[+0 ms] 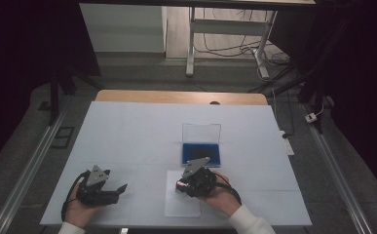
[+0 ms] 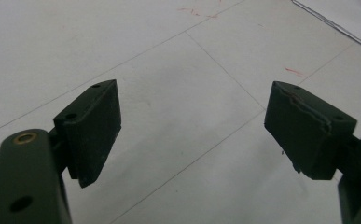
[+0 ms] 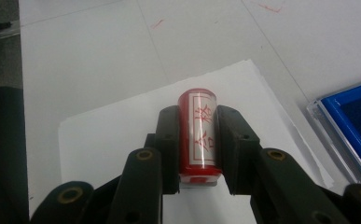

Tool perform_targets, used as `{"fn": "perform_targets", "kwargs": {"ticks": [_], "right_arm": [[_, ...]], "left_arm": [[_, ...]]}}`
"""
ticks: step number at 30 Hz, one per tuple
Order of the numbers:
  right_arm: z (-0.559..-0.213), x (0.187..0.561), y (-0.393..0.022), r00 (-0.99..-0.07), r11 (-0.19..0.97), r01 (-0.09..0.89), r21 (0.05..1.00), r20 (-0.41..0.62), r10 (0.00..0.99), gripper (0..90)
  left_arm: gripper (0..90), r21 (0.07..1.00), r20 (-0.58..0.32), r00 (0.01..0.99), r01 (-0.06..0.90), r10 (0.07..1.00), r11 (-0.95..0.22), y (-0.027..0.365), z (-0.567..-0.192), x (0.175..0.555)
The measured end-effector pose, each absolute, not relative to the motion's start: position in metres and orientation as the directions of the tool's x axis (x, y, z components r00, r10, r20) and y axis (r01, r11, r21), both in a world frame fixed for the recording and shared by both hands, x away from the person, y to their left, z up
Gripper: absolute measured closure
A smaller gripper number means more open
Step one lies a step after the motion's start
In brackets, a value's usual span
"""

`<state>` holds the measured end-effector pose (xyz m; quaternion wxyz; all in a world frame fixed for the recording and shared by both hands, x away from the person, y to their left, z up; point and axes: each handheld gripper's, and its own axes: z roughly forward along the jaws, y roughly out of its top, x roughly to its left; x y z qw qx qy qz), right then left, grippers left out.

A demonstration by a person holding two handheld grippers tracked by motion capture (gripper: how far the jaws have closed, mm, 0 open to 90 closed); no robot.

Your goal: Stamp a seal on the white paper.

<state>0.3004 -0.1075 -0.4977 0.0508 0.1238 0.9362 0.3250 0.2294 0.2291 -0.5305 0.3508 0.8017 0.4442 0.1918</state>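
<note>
A red stamp (image 3: 197, 135) with red characters on a clear sleeve sits between the pads of my right gripper (image 3: 197, 116), which is shut on it. It hovers over a white sheet of paper (image 3: 117, 135). In the high view the right gripper (image 1: 183, 185) holds the stamp (image 1: 180, 185) over the paper (image 1: 181, 204) near the table's front edge. An open blue ink pad (image 1: 200, 152) with a clear raised lid lies just beyond it; its corner (image 3: 350, 121) appears in the right gripper view. My left gripper (image 1: 120, 187) rests at the front left, jaws wide apart and empty (image 2: 192, 126).
The white-covered table (image 1: 127, 131) ends in a wooden strip (image 1: 176, 96) at the far side. Beyond stand a desk frame (image 1: 225, 34) with cables on the floor. Metal rails (image 1: 25, 170) run along both sides of the table.
</note>
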Motion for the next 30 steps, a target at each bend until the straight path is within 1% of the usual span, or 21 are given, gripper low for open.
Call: {"fn": "perform_targets", "kwargs": {"ticks": [8, 30], "right_arm": [[-0.4977, 0.3015, -0.1067, -0.968, 0.772, 0.185, 0.609, -0.022, 0.250, 71.1], [-0.4987, 0.3019, -0.1074, -0.966, 0.766, 0.200, 0.611, -0.008, 0.258, 71.1]], "left_arm": [[19.2, 0.732, -0.003, 0.530, 0.578, 0.848, -0.360, 0.2287, -0.5302, 0.2290], [19.2, 0.735, 0.000, 0.528, 0.576, 0.849, -0.358, 0.2276, -0.5292, 0.2285]]}}
